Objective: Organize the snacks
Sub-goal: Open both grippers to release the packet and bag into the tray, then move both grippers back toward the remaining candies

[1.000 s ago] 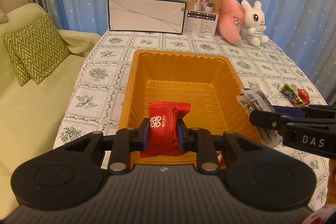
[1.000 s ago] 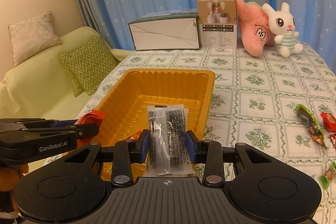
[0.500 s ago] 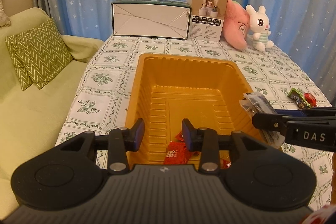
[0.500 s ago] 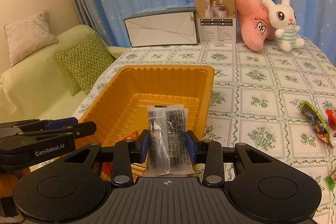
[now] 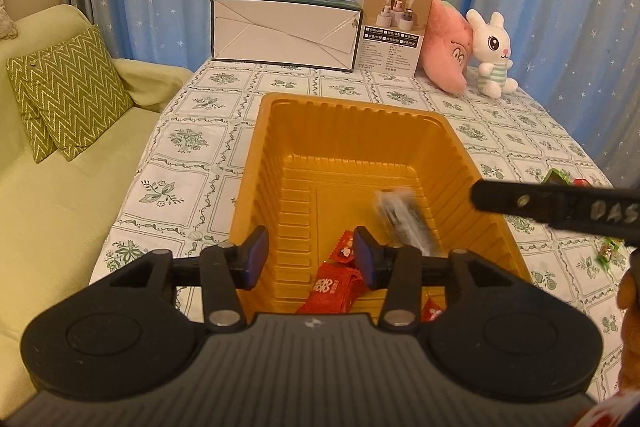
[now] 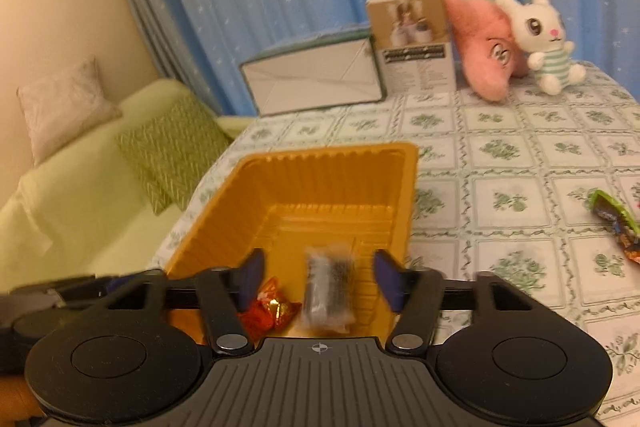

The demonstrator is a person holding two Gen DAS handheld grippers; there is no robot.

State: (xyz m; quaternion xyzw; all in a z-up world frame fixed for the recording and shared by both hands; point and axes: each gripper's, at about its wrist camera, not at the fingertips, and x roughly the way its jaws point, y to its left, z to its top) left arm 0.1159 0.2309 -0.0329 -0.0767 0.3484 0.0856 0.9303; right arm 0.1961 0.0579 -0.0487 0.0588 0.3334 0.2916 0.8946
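The left gripper (image 5: 308, 257) stands with its blue-padded jaws spread wide and nothing between them, poised over the near end of the orange ribbed plastic tray (image 5: 276, 131). Below the gap, at 6 o'clock, lie the red foil snack packets (image 5: 334, 287) on the tray floor. The right gripper (image 6: 318, 273) is likewise spread, its jaws clear of the clear wrapper with dark contents (image 6: 329, 293), which appears blurred between them over the tray's near right part; whether it rests on the floor cannot be told. At 8 o'clock of that wrapper sits a red-and-gold candy (image 6: 270, 311). At 3 o'clock on the green-patterned tablecloth (image 6: 520, 163) lies a green-edged snack wrapper (image 6: 614, 223). At 12 o'clock stand a white cardboard box (image 5: 284, 33), a tan product box (image 5: 394, 31), a pink plush toy (image 5: 446, 53) and a white plush rabbit (image 5: 492, 53).
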